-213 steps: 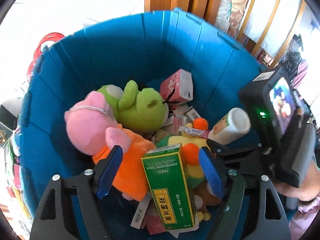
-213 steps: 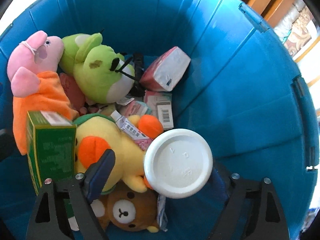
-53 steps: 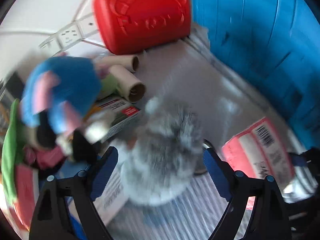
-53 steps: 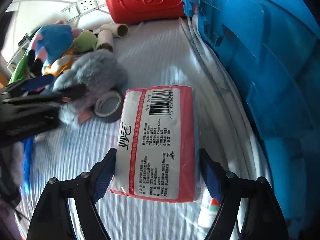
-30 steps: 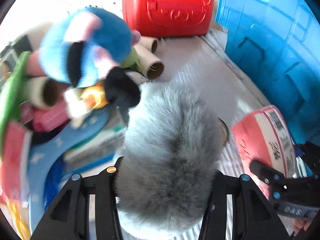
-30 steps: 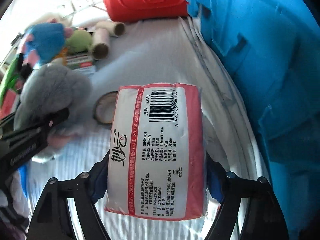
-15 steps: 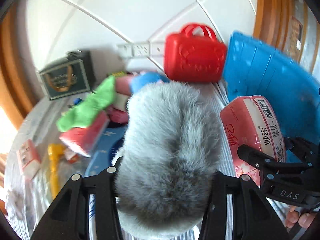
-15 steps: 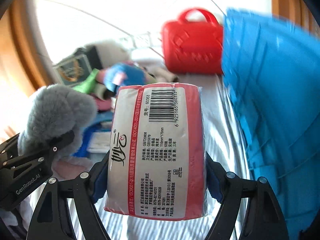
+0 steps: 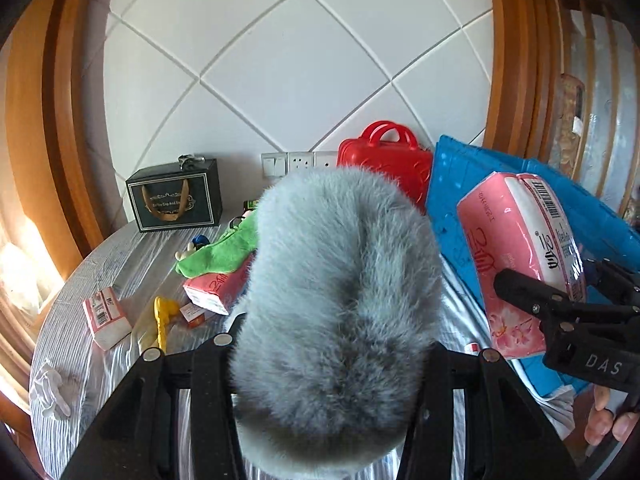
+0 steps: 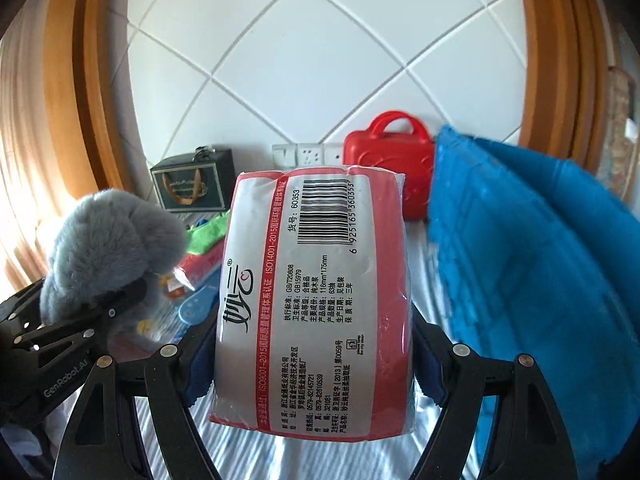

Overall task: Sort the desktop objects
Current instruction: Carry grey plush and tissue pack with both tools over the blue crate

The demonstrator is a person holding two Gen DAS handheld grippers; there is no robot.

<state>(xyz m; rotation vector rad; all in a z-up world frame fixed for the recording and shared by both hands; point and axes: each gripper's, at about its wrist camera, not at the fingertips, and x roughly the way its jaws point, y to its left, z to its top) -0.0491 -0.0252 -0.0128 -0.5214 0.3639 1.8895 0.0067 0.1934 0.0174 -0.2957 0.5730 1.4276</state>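
1. Above the table (image 9: 100, 264), both my claws are up in the air, each carrying one thing.
2. My left claw (image 9: 332, 364) is clamped on a grey plush toy (image 9: 340, 300); the fur bulges over both jaws and hides the pads.
3. My right claw (image 10: 312, 364) grips a pink tissue pack (image 10: 312, 300) by its long sides, barcode end pointing away from me.
4. From the left wrist view the pack (image 9: 520, 256) hangs just right of the plush, with a narrow gap between them.
5. Right of both loads stands the blue bin (image 10: 540, 260); its near wall runs along the table's right side, and its rim is about level with the pack.
6. At the back, a red case (image 9: 384, 164) sits against the wall, touching or nearly touching the bin's far corner.
7. Left of the case: wall sockets (image 9: 298, 162), then a dark gift box (image 9: 176, 196).
8. Clutter fills the table's middle and left: a green plush (image 9: 220, 252), another pink pack (image 9: 216, 292), a small pink packet (image 9: 106, 316), a yellow toy (image 9: 162, 316), a white glove (image 9: 50, 388) near the left edge.
9. Bare cloth shows in a strip between the clutter and the bin.
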